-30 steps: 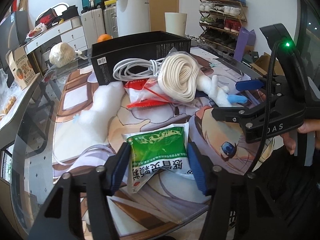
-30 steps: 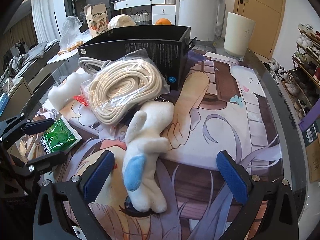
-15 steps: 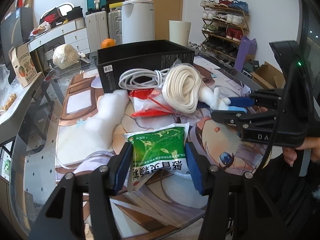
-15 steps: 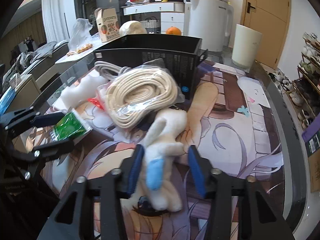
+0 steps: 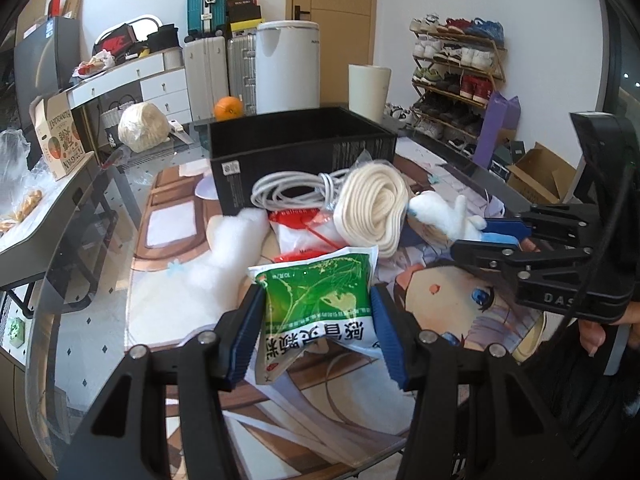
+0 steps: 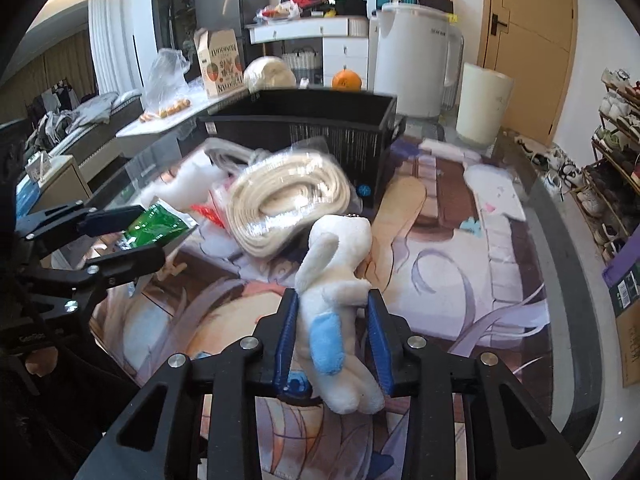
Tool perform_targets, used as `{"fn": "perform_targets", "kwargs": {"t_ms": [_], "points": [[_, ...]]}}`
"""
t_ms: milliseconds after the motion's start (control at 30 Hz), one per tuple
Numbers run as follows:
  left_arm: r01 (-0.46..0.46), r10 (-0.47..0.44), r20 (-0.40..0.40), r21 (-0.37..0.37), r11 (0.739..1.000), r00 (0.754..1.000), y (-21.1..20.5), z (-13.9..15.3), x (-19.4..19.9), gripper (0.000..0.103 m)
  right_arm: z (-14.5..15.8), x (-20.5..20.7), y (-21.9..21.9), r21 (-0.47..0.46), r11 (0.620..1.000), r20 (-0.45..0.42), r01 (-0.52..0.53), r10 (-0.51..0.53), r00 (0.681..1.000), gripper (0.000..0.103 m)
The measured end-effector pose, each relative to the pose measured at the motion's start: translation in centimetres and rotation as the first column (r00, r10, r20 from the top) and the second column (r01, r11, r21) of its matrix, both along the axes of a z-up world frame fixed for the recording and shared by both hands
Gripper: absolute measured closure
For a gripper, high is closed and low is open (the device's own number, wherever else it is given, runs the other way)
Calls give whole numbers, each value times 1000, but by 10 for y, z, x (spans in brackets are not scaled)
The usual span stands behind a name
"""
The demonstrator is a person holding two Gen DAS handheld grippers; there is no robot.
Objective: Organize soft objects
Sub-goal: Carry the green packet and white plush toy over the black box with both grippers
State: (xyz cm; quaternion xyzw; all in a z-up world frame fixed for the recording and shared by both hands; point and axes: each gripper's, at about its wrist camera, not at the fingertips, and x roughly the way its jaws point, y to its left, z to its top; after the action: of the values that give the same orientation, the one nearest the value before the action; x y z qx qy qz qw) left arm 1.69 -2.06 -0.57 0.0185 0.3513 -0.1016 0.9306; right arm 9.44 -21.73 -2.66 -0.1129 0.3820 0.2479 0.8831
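A green packet (image 5: pixel 316 300) sits pinched between the blue pads of my left gripper (image 5: pixel 316 332), held just above the printed mat. In the right wrist view a white plush toy (image 6: pixel 336 280) with a blue patch stands between the jaws of my right gripper (image 6: pixel 332 340). Those jaws are closing and their pads press its body. Beyond both lie a bagged cream rope bundle (image 5: pixel 374 208), a white cable coil (image 5: pixel 292 192), a white fluffy piece (image 5: pixel 228 248) and a red-and-clear bag (image 5: pixel 296 224). An open black box (image 5: pixel 300 148) stands behind them.
The printed mat (image 6: pixel 460 264) covers a glass table whose rounded edge (image 6: pixel 568 280) runs on the right. An orange (image 5: pixel 229 108), a white bin (image 5: pixel 287 66) and a cream cylinder (image 5: pixel 369 90) stand past the box. A shoe rack (image 5: pixel 456 76) is far right.
My right gripper's jaws went from wide apart to closed around the plush toy, which now stands more upright. The left gripper kept its hold on the green packet and rose slightly.
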Motion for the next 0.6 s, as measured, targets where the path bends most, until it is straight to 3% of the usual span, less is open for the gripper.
{"fn": "perform_targets", "kwargs": {"t_ms": [600], "points": [[-83, 88, 110, -45, 996, 990, 20, 43, 7, 50, 67, -10, -3, 58, 998, 127, -15, 8, 992, 70]]}}
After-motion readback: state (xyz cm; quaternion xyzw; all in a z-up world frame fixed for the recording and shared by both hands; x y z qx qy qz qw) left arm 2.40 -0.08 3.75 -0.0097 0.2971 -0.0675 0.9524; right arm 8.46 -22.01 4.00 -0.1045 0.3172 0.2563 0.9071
